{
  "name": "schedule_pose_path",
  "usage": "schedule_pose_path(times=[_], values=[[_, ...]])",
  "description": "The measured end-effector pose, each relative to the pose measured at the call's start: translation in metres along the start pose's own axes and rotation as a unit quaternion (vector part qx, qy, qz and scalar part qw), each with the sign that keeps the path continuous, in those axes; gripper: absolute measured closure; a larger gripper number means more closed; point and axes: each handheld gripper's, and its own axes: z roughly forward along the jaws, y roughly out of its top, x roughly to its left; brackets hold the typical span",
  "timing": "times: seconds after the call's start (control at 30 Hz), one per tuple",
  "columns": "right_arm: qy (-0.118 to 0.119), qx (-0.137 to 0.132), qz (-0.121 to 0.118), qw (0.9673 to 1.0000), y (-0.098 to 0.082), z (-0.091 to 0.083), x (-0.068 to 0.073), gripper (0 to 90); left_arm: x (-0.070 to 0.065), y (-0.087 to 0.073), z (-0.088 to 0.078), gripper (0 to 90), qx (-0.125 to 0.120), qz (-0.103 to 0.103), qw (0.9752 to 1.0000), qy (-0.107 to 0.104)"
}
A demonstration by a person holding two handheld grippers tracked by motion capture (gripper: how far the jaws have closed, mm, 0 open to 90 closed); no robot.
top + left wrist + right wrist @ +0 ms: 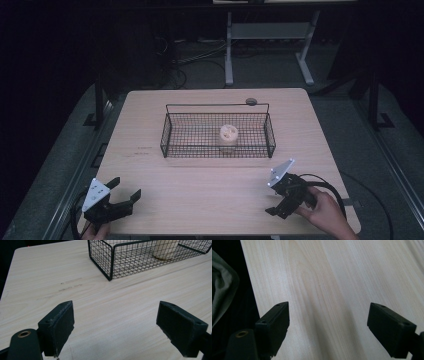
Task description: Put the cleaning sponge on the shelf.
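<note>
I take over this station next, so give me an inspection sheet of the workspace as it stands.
Surface: light wooden table, faint marks left of the basket.
Job's things: black wire basket at mid-table; one pale cylinder standing inside it.
Clutter: nothing seen.
Grippers: left gripper open at the near left edge; right gripper open, empty, near right.
Cables: black cable loops from the right gripper.
Surroundings: dark room, white table legs and floor cables behind.
</note>
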Motion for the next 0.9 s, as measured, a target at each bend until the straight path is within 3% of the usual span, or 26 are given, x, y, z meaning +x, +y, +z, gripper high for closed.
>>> schedule_pose_path(times=[0.37,0.9], values=[[-0.009,-0.025,0.014,0.9995,-0.017,-0.002,0.003,17.4,-0.001,0.0,0.001,14.1,0.003,0.003,1.0,0.0],[-0.025,-0.036,0.02,0.9988,-0.03,0.002,0.015,17.4,-0.006,0.001,0.003,14.1,0.004,0.01,0.9999,-0.002]])
